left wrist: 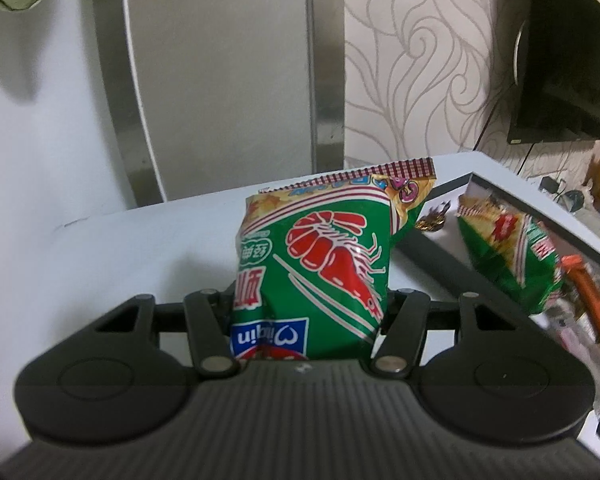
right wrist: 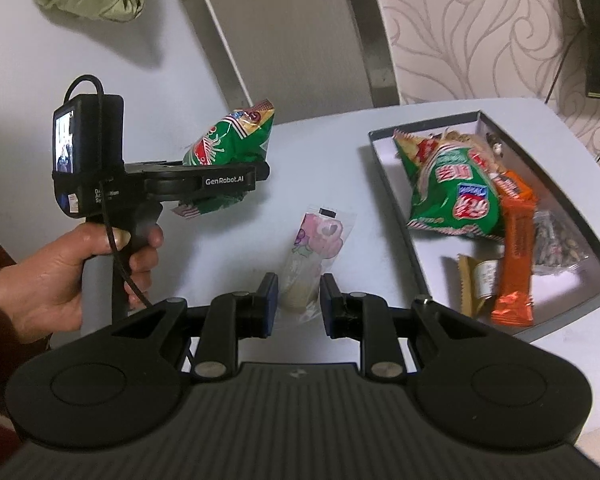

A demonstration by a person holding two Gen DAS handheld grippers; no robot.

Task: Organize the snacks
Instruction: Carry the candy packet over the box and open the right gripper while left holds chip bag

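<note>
The left gripper (left wrist: pixel 306 308) is clamping a green shrimp-chip bag (left wrist: pixel 320 264) above the table (right wrist: pixel 320 152), its long axis running away from the handle, striped seal outermost. The right gripper (right wrist: pixel 299 304), jaws apart, is straddling a clear candy packet (right wrist: pixel 316 248). The grey tray (right wrist: pixel 512 128) is holding another green bag (right wrist: pixel 452 188), an orange bar (right wrist: pixel 518 248) and small packets.

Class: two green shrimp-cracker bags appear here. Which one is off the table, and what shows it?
The green shrimp-cracker bag clamped in the left gripper, held above the table; the other green bag lies in the grey tray.
</note>
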